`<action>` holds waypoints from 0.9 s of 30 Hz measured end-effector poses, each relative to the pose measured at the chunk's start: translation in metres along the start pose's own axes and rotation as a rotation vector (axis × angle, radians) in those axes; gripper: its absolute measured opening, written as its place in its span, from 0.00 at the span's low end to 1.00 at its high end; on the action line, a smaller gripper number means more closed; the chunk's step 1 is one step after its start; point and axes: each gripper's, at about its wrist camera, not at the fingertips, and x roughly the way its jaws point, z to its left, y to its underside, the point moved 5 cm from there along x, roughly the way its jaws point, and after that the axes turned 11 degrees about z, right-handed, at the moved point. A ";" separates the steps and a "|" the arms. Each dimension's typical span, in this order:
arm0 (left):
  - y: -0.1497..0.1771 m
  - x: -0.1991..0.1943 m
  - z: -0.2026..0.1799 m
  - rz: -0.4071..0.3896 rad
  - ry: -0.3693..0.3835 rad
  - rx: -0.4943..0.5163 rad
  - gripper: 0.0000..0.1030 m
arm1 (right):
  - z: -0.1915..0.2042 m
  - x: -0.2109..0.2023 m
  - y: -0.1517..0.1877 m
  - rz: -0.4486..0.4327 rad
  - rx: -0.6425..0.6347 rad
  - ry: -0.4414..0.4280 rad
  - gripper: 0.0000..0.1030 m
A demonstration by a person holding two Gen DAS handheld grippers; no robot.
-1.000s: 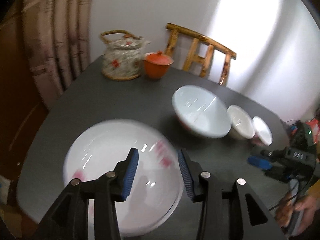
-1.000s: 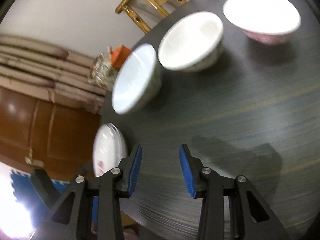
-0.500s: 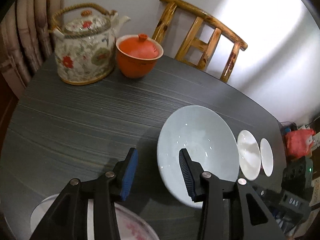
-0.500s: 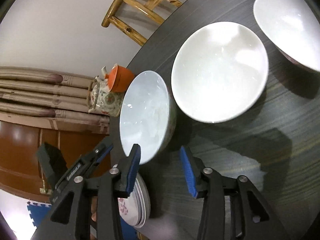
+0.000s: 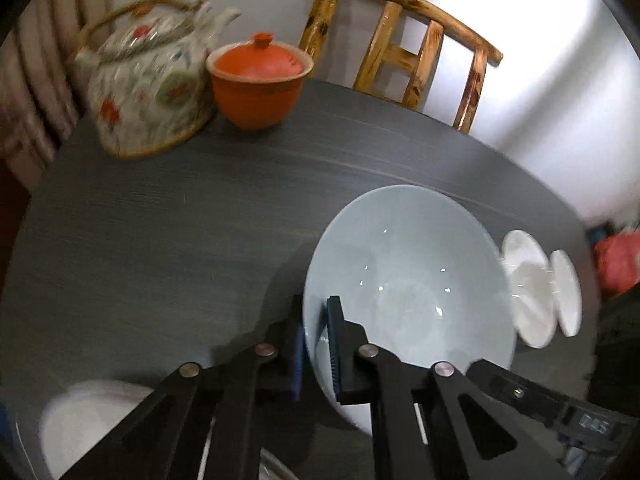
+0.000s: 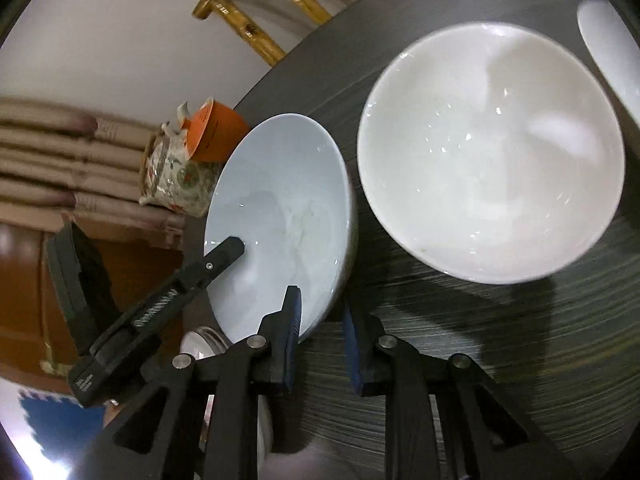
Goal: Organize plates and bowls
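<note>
A pale blue bowl point(image 5: 408, 288) stands on the dark table point(image 5: 160, 220). My left gripper point(image 5: 316, 340) is shut on its near rim, one pad inside and one outside. In the right wrist view the same bowl point(image 6: 280, 216) fills the middle, with the left gripper point(image 6: 230, 250) gripping its left edge. My right gripper point(image 6: 320, 338) straddles the bowl's lower rim. Its jaws are closing, and a gap still shows beside the rim. A larger white bowl point(image 6: 488, 152) stands just right of the blue one. A third white bowl point(image 6: 608, 52) sits at the far right.
A flowered teapot point(image 5: 148, 92) and an orange lidded cup point(image 5: 256, 80) stand at the table's back. A wooden chair point(image 5: 400, 48) is behind them. Stacked white plates point(image 5: 88, 420) lie at the near left edge. Brown curtains point(image 6: 60, 168) hang beyond the table.
My left gripper left the plate, moved to the blue bowl and shut on its rim. My right gripper came up to the bowl's opposite rim and its jaws narrowed.
</note>
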 end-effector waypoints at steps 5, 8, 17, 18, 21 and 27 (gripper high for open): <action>0.044 -0.025 -0.017 -0.026 0.026 0.007 0.08 | -0.013 -0.015 0.017 0.010 -0.004 -0.030 0.19; 0.072 -0.037 -0.032 -0.050 0.034 0.019 0.08 | -0.018 -0.029 0.039 0.015 -0.040 -0.029 0.20; 0.142 -0.042 -0.086 -0.066 0.045 0.081 0.09 | -0.053 -0.076 0.107 0.018 -0.112 0.005 0.20; 0.146 -0.041 -0.089 -0.065 0.044 0.087 0.09 | -0.059 -0.080 0.113 0.018 -0.109 0.007 0.20; 0.156 -0.033 -0.103 -0.059 0.031 0.104 0.09 | -0.073 -0.092 0.129 0.012 -0.107 0.016 0.20; 0.170 -0.022 -0.118 -0.045 0.009 0.123 0.10 | -0.098 -0.108 0.142 -0.011 -0.076 0.004 0.20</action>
